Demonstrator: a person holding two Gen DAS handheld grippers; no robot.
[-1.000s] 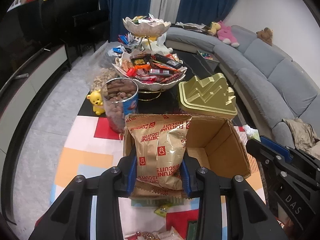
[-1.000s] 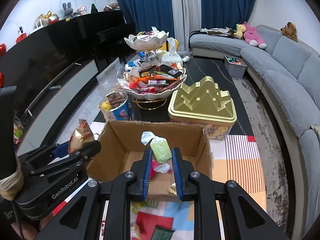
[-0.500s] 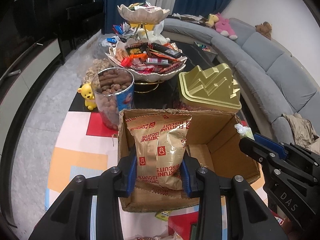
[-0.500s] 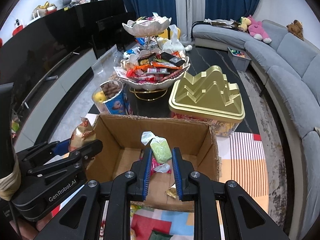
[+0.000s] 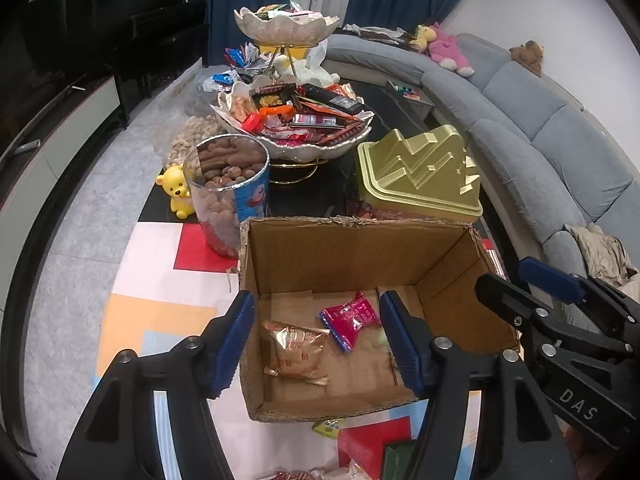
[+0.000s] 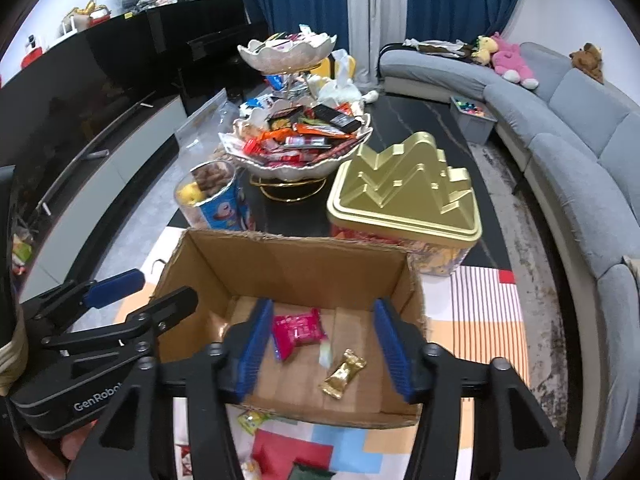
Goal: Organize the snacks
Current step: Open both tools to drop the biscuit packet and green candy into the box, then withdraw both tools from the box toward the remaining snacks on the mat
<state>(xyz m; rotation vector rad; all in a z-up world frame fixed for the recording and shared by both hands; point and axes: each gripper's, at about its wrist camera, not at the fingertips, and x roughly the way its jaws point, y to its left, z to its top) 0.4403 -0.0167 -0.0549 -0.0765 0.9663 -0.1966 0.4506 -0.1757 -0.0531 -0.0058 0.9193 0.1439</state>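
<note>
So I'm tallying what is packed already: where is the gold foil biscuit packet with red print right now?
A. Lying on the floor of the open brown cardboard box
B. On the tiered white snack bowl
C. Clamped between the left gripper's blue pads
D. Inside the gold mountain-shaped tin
A: the gold foil biscuit packet lies on the floor of the open brown cardboard box, beside a red wrapped snack, and the left gripper stands open above it, holding nothing.

Legible text, two items only. "DAS" in white on the black body of the right hand-held gripper (image 5: 532, 288), left wrist view. "GenRobo", cut off, on the left hand-held gripper (image 6: 140, 292), right wrist view. Snack wrapper print unreadable.
</note>
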